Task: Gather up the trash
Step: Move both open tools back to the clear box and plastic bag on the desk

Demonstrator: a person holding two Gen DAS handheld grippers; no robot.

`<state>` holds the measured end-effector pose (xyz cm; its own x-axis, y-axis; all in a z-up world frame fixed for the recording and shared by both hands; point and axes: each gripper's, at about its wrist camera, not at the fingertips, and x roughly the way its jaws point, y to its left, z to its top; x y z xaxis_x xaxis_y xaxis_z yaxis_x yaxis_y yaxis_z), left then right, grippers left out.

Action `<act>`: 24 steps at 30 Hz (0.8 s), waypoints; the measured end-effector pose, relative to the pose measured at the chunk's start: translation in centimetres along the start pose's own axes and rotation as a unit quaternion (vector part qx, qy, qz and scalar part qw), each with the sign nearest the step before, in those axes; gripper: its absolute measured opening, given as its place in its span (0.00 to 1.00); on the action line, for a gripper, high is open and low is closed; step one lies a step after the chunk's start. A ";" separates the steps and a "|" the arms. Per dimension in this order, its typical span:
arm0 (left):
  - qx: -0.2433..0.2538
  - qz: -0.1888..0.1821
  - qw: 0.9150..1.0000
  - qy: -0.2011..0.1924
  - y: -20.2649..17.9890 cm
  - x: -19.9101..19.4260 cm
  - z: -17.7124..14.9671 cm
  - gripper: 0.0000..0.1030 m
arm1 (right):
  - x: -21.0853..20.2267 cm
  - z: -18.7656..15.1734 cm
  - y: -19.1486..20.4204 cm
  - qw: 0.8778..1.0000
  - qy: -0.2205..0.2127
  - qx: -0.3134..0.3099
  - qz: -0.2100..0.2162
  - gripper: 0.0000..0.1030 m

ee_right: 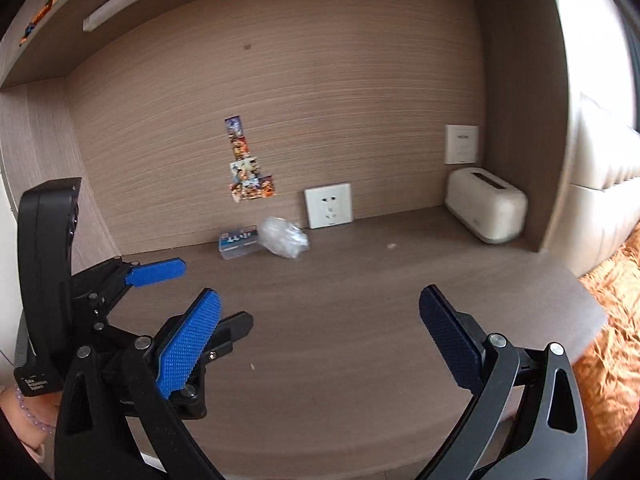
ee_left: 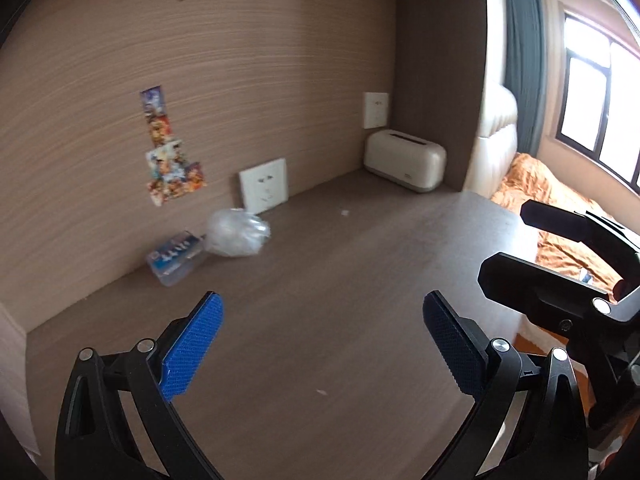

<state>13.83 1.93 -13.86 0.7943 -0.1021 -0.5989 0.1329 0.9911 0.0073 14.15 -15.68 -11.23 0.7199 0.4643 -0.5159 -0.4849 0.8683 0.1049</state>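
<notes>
Approach stage: our left gripper [ee_left: 322, 344] and right gripper [ee_right: 320, 340], both spread and unladen, must next reach the crumpled plastic wrap [ee_left: 237, 232] at centre-left.

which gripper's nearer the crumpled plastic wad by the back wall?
Left, slightly. The left gripper hangs open with the plastic wad ahead and a little left of it. The right gripper, also open, sits beside it, further right and back.

The worktop [ee_right: 360, 300] is showing matt wood-grain laminate. The crumpled wrapper [ee_right: 283, 237] at 12 o'clock is reading as glossy clear plastic. Tool pads [ee_right: 188, 344] are showing rough, stippled blue plastic.
</notes>
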 end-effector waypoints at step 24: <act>0.047 -0.017 0.996 0.077 19.1 16.8 1.9 0.95 | 23.9 3.4 4.5 0.994 0.088 -0.060 -0.005 0.96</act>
<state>30.82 19.03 -22.30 0.6887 -0.1138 -0.7161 0.2181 0.9744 0.0549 30.83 -0.06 -20.16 0.6319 0.4088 -0.6585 -0.5417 0.8406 0.0019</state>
